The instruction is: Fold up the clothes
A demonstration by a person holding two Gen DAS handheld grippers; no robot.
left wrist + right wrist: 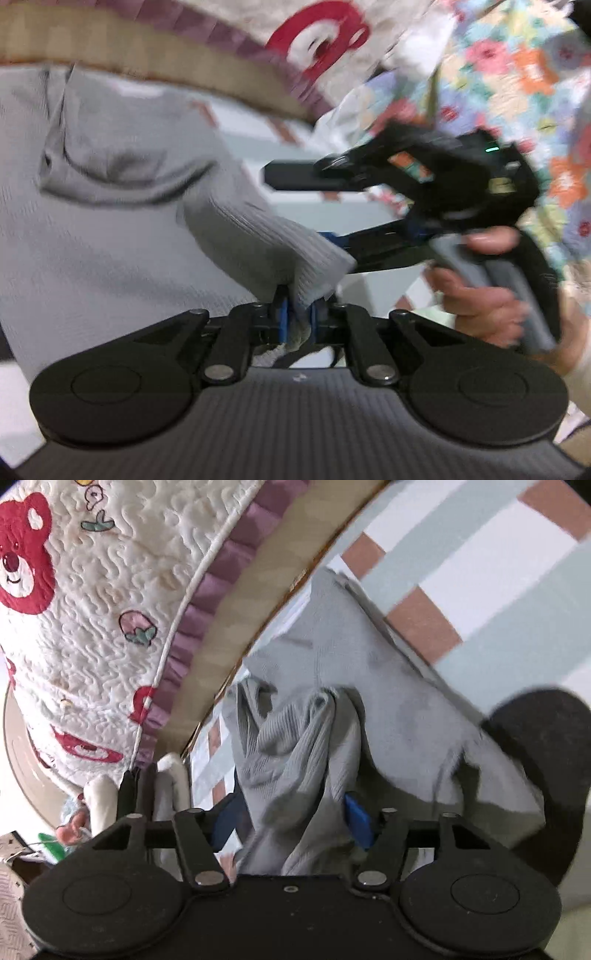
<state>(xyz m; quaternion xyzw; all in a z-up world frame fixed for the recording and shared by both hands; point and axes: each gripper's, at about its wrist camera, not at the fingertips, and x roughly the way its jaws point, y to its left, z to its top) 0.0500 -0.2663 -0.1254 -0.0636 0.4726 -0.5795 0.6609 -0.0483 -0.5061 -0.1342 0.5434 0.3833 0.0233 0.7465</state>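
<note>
A grey ribbed garment (pixel 110 229) lies spread on a checked mat and fills the left of the left wrist view. My left gripper (pixel 297 319) is shut on a ribbed corner of it, and the cloth is pinched between the blue pads (pixel 283 317). My right gripper (pixel 299 208), held by a hand (pixel 480 306), is just to the right with its fingers spread. In the right wrist view a bunched fold of the grey garment (pixel 295 746) sits between the wide-apart blue pads (pixel 357 821) of my right gripper (pixel 291 823), which is open.
A cream quilted blanket with red bears (pixel 92 627) and a purple frill hangs over a wooden bed edge (pixel 236 627). The mat (pixel 480 572) is pale green, white and brown. A floral quilt (pixel 517 74) is at the right. A blurred dark rounded shape (pixel 546 775) is beside the garment.
</note>
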